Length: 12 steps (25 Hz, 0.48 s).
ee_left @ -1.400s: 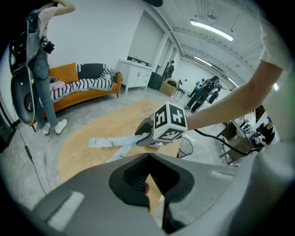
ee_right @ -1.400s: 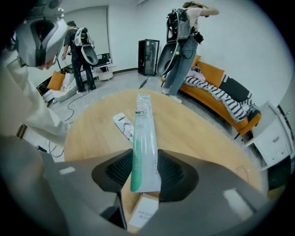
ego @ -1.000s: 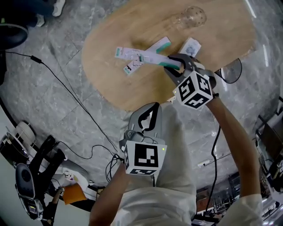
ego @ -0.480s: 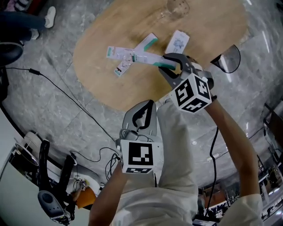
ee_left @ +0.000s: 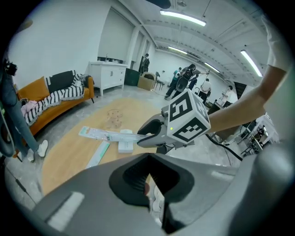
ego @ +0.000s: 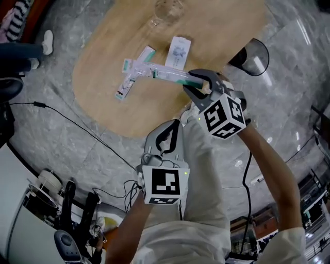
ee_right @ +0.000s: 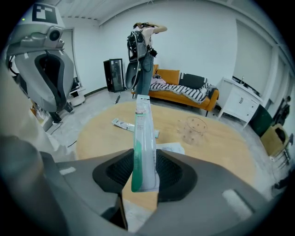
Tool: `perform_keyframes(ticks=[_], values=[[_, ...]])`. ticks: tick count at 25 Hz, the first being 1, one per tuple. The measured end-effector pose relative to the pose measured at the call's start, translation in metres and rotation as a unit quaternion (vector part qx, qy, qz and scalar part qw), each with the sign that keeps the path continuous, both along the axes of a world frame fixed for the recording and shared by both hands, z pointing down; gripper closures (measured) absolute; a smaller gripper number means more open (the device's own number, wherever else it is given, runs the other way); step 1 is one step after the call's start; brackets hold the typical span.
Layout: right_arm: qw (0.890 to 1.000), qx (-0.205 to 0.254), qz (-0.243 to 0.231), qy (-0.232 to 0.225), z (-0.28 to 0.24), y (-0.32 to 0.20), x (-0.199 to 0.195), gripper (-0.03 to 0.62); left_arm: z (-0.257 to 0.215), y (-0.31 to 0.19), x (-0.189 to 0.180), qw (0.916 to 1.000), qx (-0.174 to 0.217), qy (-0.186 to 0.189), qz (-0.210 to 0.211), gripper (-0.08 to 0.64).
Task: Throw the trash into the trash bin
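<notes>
My right gripper [ego: 190, 81] is shut on the green end of a long clear toothbrush package [ego: 154, 71], which reaches left over the wooden table [ego: 103, 103]. In the right gripper view the package [ee_right: 142, 138] stands upright between the pads of that gripper [ee_right: 145, 177]. The left gripper view shows the same package [ee_left: 103, 135] sticking out of the right gripper [ee_left: 147, 136]. My left gripper [ego: 177, 124] hangs below the table's near edge, shut and empty, its jaws [ee_left: 150, 193] together. A dark trash bin [ego: 252, 54] stands on the floor to the table's right.
On the table lie a second green-white package [ego: 133, 77], a white packet [ego: 178, 51] and a clear cup [ego: 166, 9]. A cable [ego: 77, 124] runs over the grey floor. Equipment [ego: 62, 227] stands at lower left. An orange sofa [ee_right: 184, 92] and a person [ee_right: 140, 50] are behind.
My right gripper has carried the long package to the right across the table, past the white packet and nearer the bin. The left gripper has moved the same way below the table edge.
</notes>
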State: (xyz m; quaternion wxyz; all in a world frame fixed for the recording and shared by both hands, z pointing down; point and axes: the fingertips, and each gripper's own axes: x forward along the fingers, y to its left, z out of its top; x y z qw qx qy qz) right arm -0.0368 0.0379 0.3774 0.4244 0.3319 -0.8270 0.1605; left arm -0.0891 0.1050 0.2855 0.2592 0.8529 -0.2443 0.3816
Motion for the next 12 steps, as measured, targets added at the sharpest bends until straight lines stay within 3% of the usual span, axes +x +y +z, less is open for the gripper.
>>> perform_keyframes(ticks=[7, 12], values=[[0.998, 0.005, 0.066, -0.008, -0.004, 0.015, 0.057, 0.419, 0.002, 0.016, 0.042, 0.9993, 0.0, -0.002, 0.038, 0.56], [0.99, 0.012, 0.137, -0.014, -0.007, 0.027, 0.105, 0.417, 0.004, 0.029, 0.075, 0.9977, 0.004, -0.003, 0.067, 0.56]])
